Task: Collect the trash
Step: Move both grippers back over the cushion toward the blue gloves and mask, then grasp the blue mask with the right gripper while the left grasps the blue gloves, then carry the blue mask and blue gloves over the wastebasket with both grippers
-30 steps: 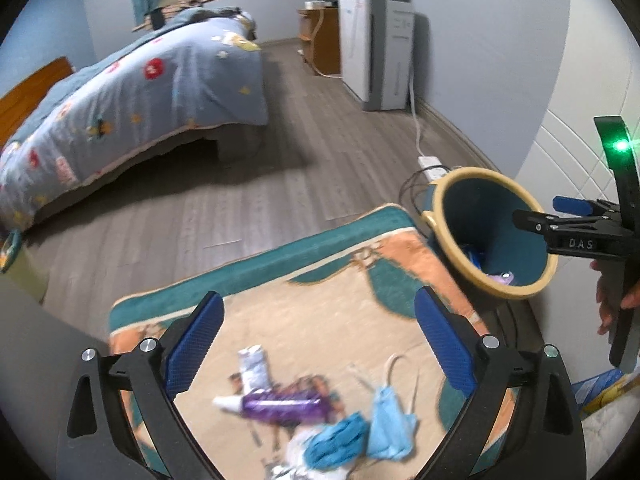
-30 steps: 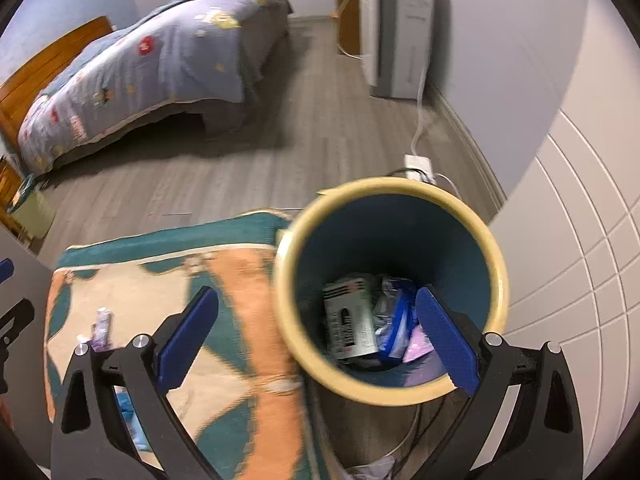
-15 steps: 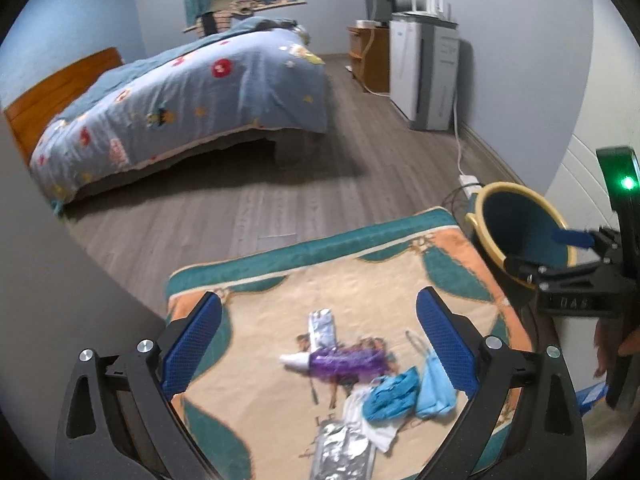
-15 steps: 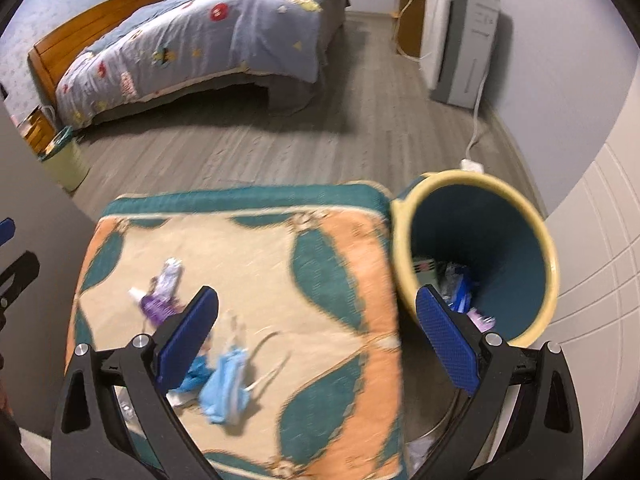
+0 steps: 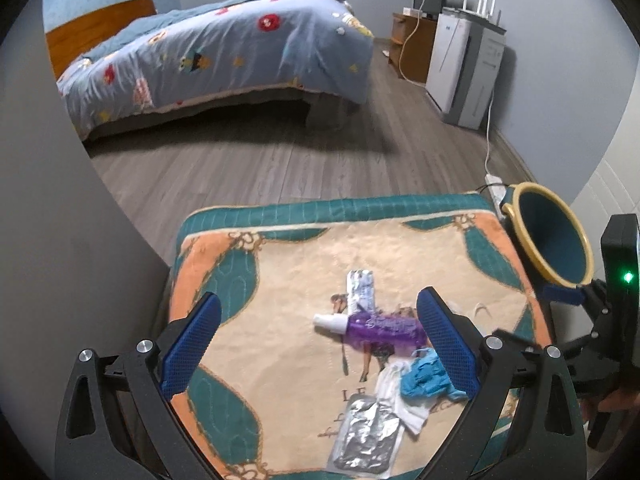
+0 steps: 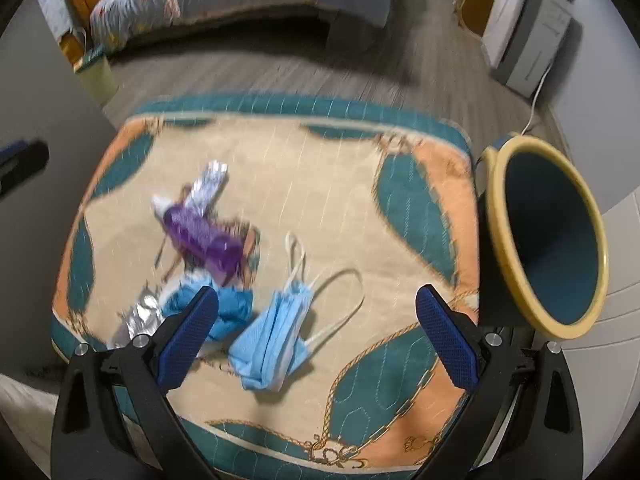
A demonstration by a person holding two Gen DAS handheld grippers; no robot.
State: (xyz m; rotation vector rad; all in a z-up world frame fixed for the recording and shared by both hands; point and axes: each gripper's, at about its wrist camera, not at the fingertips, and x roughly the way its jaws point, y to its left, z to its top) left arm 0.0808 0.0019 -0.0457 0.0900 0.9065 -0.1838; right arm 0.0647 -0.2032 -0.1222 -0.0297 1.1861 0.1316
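Observation:
Trash lies on a patterned cushion [image 5: 280,264] [image 6: 320,152]: a purple bottle [image 5: 380,326] [image 6: 204,236], a silver wrapper [image 5: 360,290] [image 6: 208,188], a foil pouch [image 5: 366,438] [image 6: 138,316], a crumpled blue glove [image 5: 424,374] [image 6: 232,308] and a light blue face mask [image 6: 276,336]. The yellow-rimmed teal bin [image 5: 554,240] [image 6: 552,236] stands right of the cushion. My left gripper [image 5: 320,344] is open above the bottle. My right gripper [image 6: 316,336] is open above the mask, holding nothing, and shows at the right edge of the left wrist view [image 5: 592,320].
A bed with a blue quilt [image 5: 224,52] stands across the wooden floor [image 5: 280,160]. A white appliance [image 5: 464,76] and a cable with a power strip [image 5: 494,182] run along the right wall. A grey wall [image 5: 60,220] rises at the left.
Both grippers have pulled back from the bin and swung left over the cushion. The right wrist view went from looking into the bin to looking down on the mask. Both stayed open.

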